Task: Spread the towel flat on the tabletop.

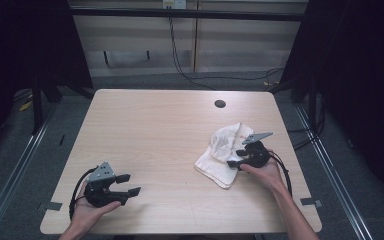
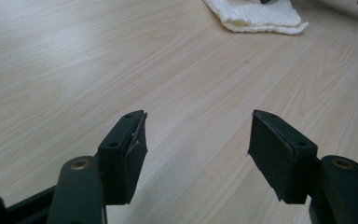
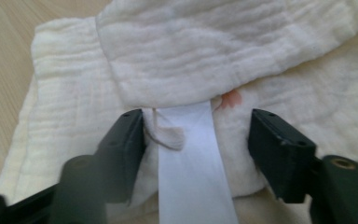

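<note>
A crumpled white cloth (image 1: 221,150) with faint orange marks lies on the right half of the wooden table (image 1: 160,130). My right gripper (image 1: 236,158) rests over the cloth's right edge, jaws wide apart. In the right gripper view the cloth (image 3: 191,56) is folded over, and a white label strip (image 3: 189,158) lies between the spread pads without either pad pressing on it. My left gripper (image 1: 129,184) sits near the table's front left, held in a hand, jaws apart with nothing between them. The left gripper view has the cloth (image 2: 256,16) far off.
A dark round cable hole (image 1: 220,104) sits in the table near its far edge. Black cables run across the floor behind the table. Dark frames stand at both sides.
</note>
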`<state>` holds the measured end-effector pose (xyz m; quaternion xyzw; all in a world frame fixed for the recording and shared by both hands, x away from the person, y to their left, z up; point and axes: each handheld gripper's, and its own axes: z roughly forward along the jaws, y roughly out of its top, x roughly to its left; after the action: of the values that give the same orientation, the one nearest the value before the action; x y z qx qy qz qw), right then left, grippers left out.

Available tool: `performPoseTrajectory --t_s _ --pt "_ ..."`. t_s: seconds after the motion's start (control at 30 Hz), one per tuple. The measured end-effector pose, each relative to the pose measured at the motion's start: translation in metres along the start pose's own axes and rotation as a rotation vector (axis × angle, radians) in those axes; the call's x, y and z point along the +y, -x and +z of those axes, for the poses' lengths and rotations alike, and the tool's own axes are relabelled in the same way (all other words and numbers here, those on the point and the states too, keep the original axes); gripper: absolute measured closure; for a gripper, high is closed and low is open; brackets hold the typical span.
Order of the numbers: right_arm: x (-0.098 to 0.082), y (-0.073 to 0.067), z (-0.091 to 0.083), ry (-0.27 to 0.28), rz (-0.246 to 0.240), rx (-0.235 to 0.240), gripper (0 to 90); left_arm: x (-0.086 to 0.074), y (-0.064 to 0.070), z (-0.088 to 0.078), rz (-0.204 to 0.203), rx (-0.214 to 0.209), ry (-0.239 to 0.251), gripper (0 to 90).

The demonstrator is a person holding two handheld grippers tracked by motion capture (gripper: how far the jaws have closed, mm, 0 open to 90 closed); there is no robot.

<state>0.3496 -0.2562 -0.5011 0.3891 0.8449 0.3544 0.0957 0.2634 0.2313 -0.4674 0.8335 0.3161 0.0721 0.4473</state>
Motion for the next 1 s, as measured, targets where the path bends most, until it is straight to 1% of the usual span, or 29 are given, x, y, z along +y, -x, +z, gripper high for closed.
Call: performPoseTrajectory --t_s 0.03,0.07,0.1,0.13,0.17,0.27,0.3,0.33,0.37,0.47,0.53,0.57,0.63,0.67,0.7,0.73,0.77,0.8,0.83,0.87,0.9,0.93,0.97,1.0 --pt "0.000 0.000 0.000 0.000 0.000 0.000 38.8 0.000 0.000 0.000 0.000 0.000 0.000 36.5" --pt "0.000 -0.003 -0.001 0.001 -0.021 0.010 48.2 0.000 0.000 0.000 0.001 0.000 -0.001 36.5" --pt "-0.001 -0.003 -0.002 -0.001 -0.020 0.011 52.1 0.000 0.000 0.000 0.002 0.000 -0.002 36.5" --pt "-0.001 -0.004 -0.002 -0.006 -0.021 0.017 57.8 0.000 0.000 0.000 0.002 0.000 -0.002 36.5" --pt "-0.001 -0.004 -0.002 -0.005 -0.025 0.034 62.0 0.000 0.000 0.000 0.003 -0.003 -0.004 36.5" --pt "-0.002 -0.005 -0.003 -0.004 -0.015 0.052 74.4 0.000 0.001 0.001 0.007 -0.008 -0.004 36.5" --pt "-0.002 -0.005 -0.002 -0.001 -0.005 0.067 76.6 0.000 0.000 0.000 0.006 -0.006 -0.003 36.5" --pt "-0.003 -0.005 -0.002 0.002 0.000 0.072 78.5 0.000 0.000 0.000 0.004 -0.004 -0.003 36.5" --pt "-0.003 -0.005 -0.002 0.010 0.007 0.080 79.6 0.000 0.000 0.001 0.003 -0.002 -0.003 36.5" --pt "-0.004 -0.007 -0.002 0.010 0.010 0.076 82.4 0.000 -0.001 0.001 0.005 0.000 -0.005 36.5" --pt "-0.004 -0.008 -0.002 0.011 0.009 0.078 82.6 0.000 -0.001 0.001 0.004 -0.001 -0.005 36.5" --pt "-0.004 -0.011 -0.001 0.015 0.016 0.086 83.0 0.000 -0.001 0.001 0.002 -0.001 -0.003 36.5" --pt "-0.003 -0.013 0.000 0.010 0.011 0.085 83.1 0.000 -0.001 0.002 0.005 0.000 -0.006 36.5" --pt "-0.001 -0.019 0.001 0.008 -0.005 0.082 83.1 0.000 0.000 0.002 0.013 0.017 -0.001 36.2" --pt "-0.001 -0.019 0.001 0.008 -0.005 0.082 83.1 0.000 0.000 0.002 0.013 0.017 -0.001 35.6" --pt "0.003 -0.026 0.000 -0.013 -0.029 0.064 83.4 0.000 0.000 0.002 0.020 0.022 -0.005 35.5" --pt "0.003 -0.026 0.000 -0.013 -0.029 0.064 83.4 0.000 0.000 0.002 0.020 0.022 -0.005 35.5" --pt "0.002 -0.029 0.003 -0.013 -0.021 0.085 83.6 0.000 0.000 0.002 0.020 0.025 -0.004 35.6" --pt "0.002 -0.029 0.003 -0.013 -0.021 0.085 83.6 0.000 0.000 0.002 0.020 0.025 -0.004 36.0" --pt "0.002 -0.031 0.004 -0.005 -0.012 0.100 83.6 0.000 0.000 0.002 0.013 0.014 0.003 36.5" --pt "0.003 -0.032 0.004 -0.008 -0.019 0.101 83.7 0.001 -0.001 0.002 0.014 0.015 0.000 36.9" --pt "0.003 -0.035 0.005 -0.002 -0.015 0.102 83.7 0.000 -0.001 0.002 0.015 0.012 0.002 38.9" --pt "0.003 -0.036 0.006 -0.004 -0.014 0.112 83.7 0.001 -0.001 0.002 0.017 0.020 0.001 40.9" --pt "0.004 -0.039 0.007 -0.004 -0.018 0.119 83.7 0.001 -0.001 0.003 0.007 0.015 0.006 42.2"
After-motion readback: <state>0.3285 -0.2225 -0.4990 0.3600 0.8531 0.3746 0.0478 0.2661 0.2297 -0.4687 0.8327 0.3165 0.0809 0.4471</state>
